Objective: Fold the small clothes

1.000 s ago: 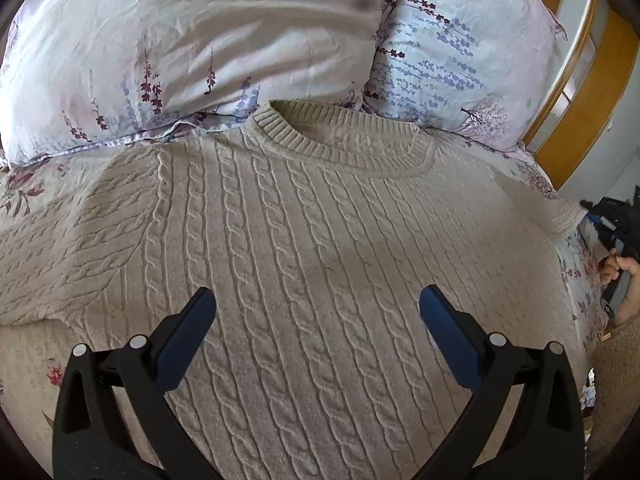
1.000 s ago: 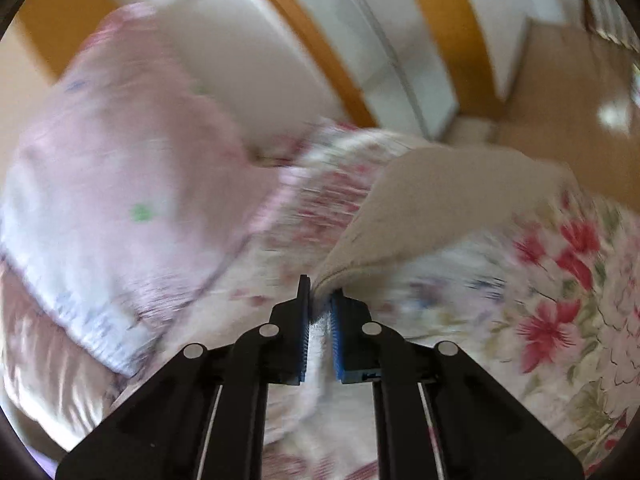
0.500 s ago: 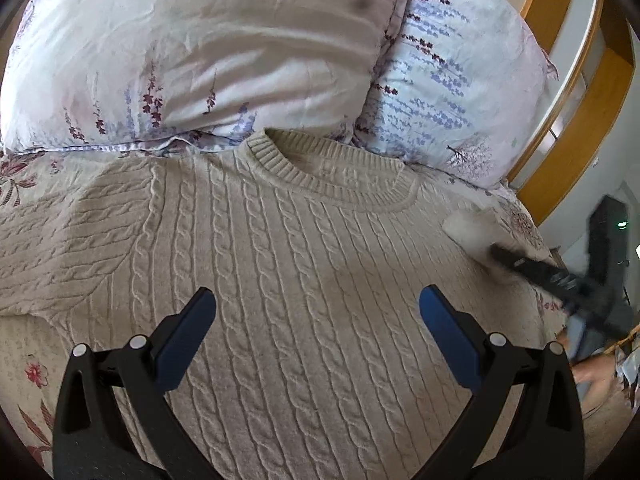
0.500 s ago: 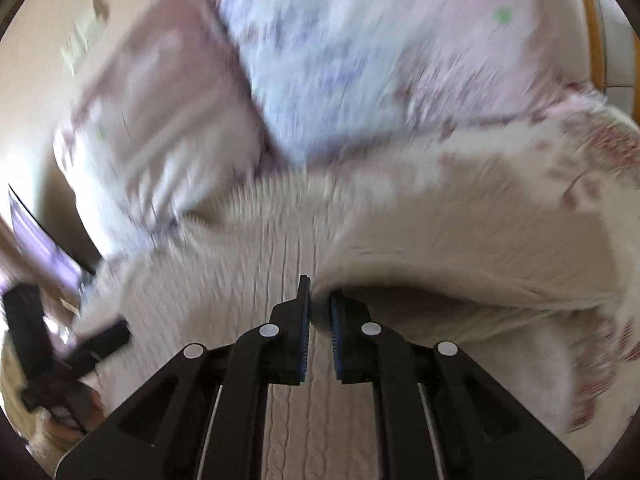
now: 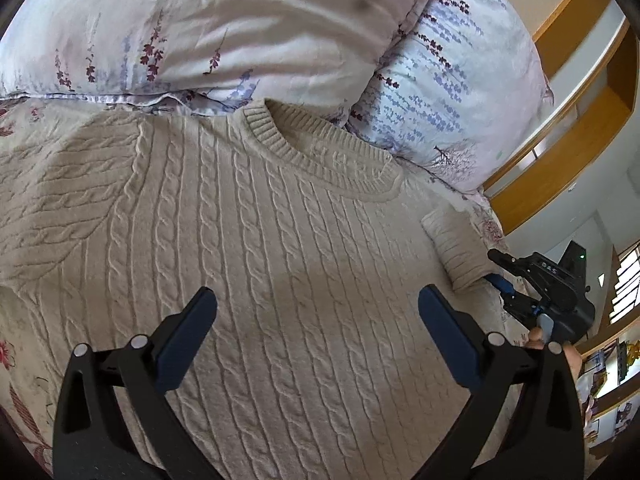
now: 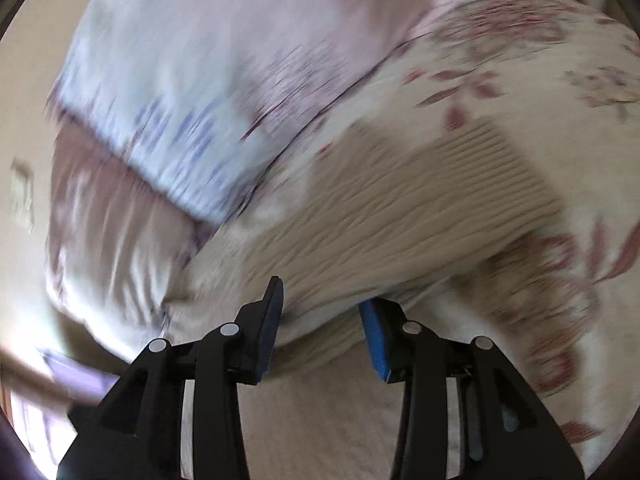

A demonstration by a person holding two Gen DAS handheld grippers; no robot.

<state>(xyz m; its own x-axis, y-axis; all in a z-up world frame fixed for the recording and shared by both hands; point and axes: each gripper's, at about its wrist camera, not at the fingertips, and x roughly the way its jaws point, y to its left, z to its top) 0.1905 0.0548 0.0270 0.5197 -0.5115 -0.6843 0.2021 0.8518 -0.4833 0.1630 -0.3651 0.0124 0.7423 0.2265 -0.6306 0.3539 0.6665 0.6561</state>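
A cream cable-knit sweater lies front up on the bed, its collar toward the pillows. My left gripper is open and empty above the sweater's chest. The sweater's right sleeve is folded in beside the body, its cuff filling the blurred right wrist view. My right gripper has its jaws open around the sleeve end, with the cloth lying between them; it also shows in the left wrist view at the cuff.
Two floral pillows lie just beyond the collar. The floral bedsheet surrounds the sweater. A wooden frame and shelves stand at the right, past the bed's edge.
My right gripper carried the sleeve end in toward the sweater's body, then its jaws opened. My left gripper stayed open over the chest, drifting slightly.
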